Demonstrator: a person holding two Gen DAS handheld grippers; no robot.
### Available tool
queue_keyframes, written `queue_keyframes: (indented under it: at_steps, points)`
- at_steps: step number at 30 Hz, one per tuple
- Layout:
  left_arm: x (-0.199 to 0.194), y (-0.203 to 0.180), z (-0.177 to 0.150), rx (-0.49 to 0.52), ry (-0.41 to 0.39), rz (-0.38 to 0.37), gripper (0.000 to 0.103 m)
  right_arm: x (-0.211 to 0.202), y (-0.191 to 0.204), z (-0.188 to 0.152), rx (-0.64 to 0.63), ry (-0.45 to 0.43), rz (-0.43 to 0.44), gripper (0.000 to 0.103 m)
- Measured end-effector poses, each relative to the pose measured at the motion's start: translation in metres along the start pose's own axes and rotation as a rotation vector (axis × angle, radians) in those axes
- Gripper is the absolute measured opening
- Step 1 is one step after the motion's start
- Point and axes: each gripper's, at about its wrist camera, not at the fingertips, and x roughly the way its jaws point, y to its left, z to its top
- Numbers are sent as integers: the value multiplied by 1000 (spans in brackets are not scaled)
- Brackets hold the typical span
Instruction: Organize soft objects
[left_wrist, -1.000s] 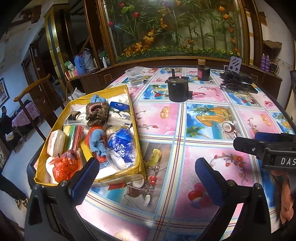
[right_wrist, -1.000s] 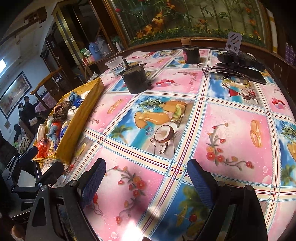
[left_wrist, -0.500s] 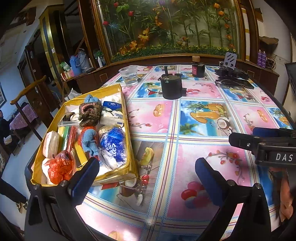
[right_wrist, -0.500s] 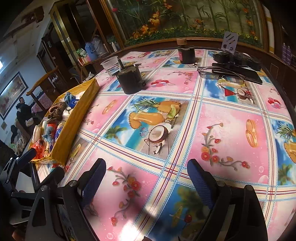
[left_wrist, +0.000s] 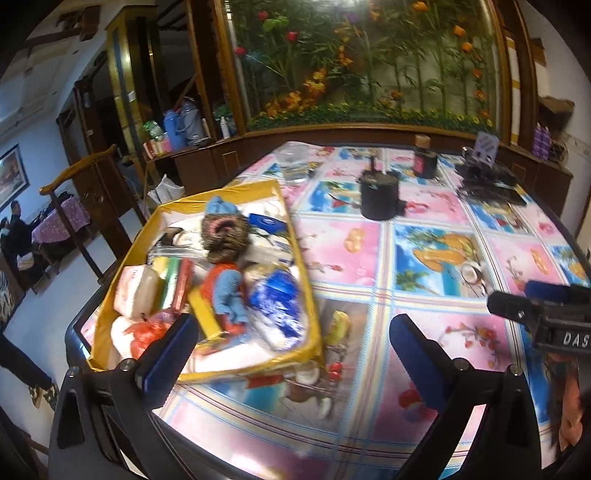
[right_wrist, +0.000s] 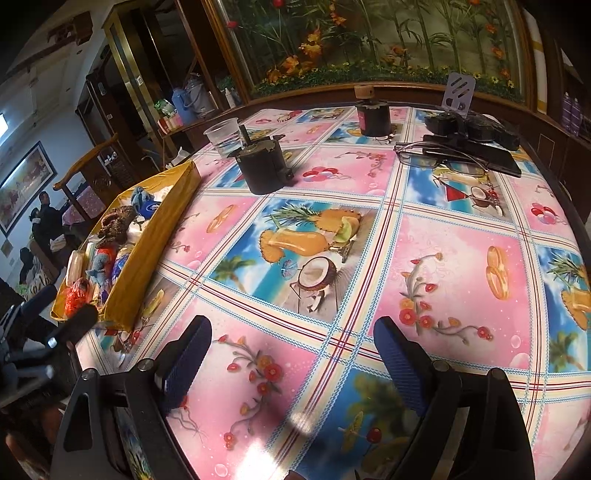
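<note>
A yellow box (left_wrist: 291, 221) (right_wrist: 147, 251) stands at the table's left edge, packed with soft things: a brown knitted hat (left_wrist: 223, 232), a blue and orange knitted doll (left_wrist: 227, 295), a blue tissue pack (left_wrist: 279, 302), a red bag (left_wrist: 147, 332) and a pale packet (left_wrist: 135, 291). My left gripper (left_wrist: 291, 343) hangs open over the box's near right corner, nothing between its fingers. My right gripper (right_wrist: 291, 354) is open above the bare tablecloth, holding nothing. The right gripper's black body (left_wrist: 546, 317) shows at the right of the left wrist view.
The table (right_wrist: 443, 258) has a pink and blue fruit-print cloth. A black round device (right_wrist: 260, 166), a clear plastic cup (right_wrist: 221, 134), a dark jar (right_wrist: 373, 114), glasses (right_wrist: 436, 158) and black gear (right_wrist: 472, 129) sit at the far side. A wooden chair (left_wrist: 77, 206) stands left.
The left gripper's view has shifted and tilted slightly, so the box sits further right and the picture is blurred. The right gripper has stayed in place, still open.
</note>
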Motion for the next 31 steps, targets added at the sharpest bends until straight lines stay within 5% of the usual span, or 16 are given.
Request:
queue_keyframes:
  at_steps: [15,24,27,31]
  points:
    - [-14,62,13,-106,-60,150,103,-4,3,-1,-13,-15,-2,92]
    - [-13,50,8,-98,-54,75,103,-7,5,0,-27,-32,0,92]
    - [-14,42,5,-78,-68,76,103,-25,17,-1,-88,-121,15,92]
    - [-19,32,4,-49,-87,77,103,-68,52,-16,-279,-382,6,92]
